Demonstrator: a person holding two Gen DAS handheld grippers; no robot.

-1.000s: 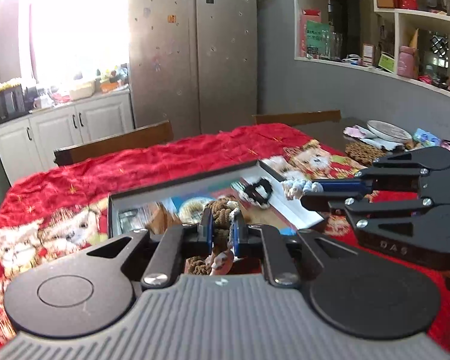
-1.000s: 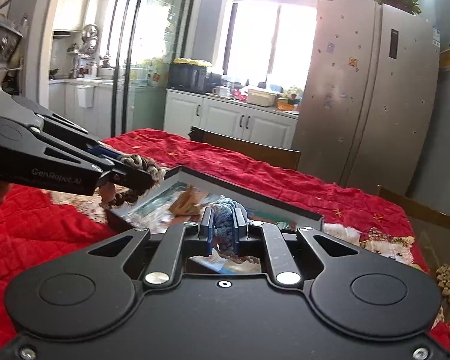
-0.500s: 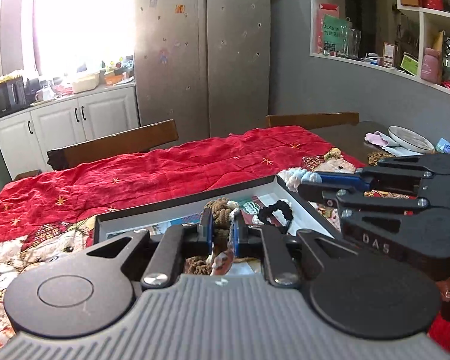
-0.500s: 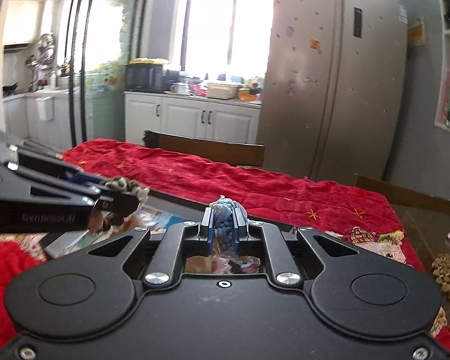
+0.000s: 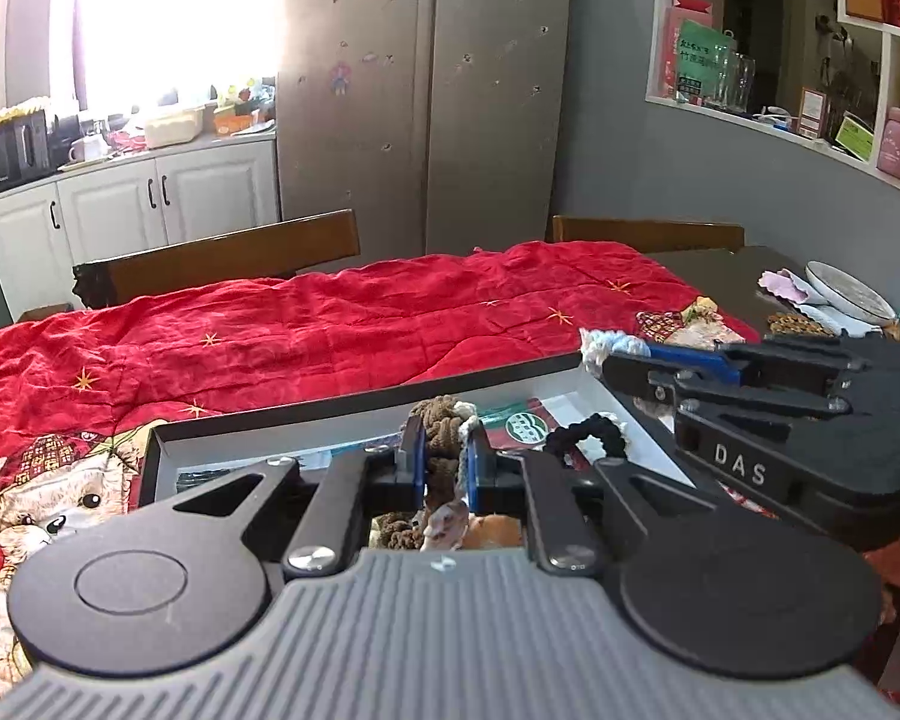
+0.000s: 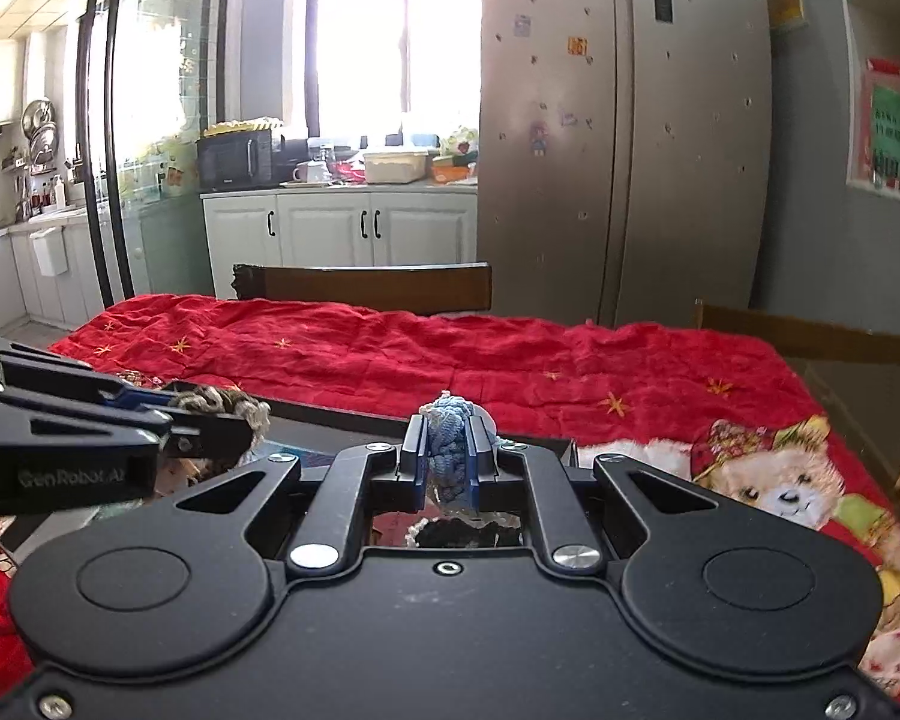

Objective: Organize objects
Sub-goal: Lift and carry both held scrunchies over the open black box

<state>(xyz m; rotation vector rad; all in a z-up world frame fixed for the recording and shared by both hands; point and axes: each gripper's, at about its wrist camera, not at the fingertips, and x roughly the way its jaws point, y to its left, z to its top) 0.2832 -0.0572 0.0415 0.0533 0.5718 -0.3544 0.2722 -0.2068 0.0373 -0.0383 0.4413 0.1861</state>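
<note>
- The left gripper (image 5: pixel 444 459) was clamped on a brown knitted scrunchie (image 5: pixel 441 429), its blue pads pressed against the yarn on both sides, held above the shallow black-rimmed tray (image 5: pixel 342 405).
- The right gripper (image 6: pixel 447 456) was closed tight on a blue-and-white knitted scrunchie (image 6: pixel 448 444), which bulged out above the fingertips.
- In the left wrist view, the right gripper came in from the right, just beside the tray's far right corner, with the pale blue yarn showing at its tip.
- A black scrunchie (image 5: pixel 588 432) lay inside the tray near its right end, on the printed lining.
- The tray sat on a red quilted tablecloth (image 5: pixel 330 330) with gold stars and teddy bear prints.
- A wooden chair back (image 6: pixel 366 288) stood behind the table.
</note>
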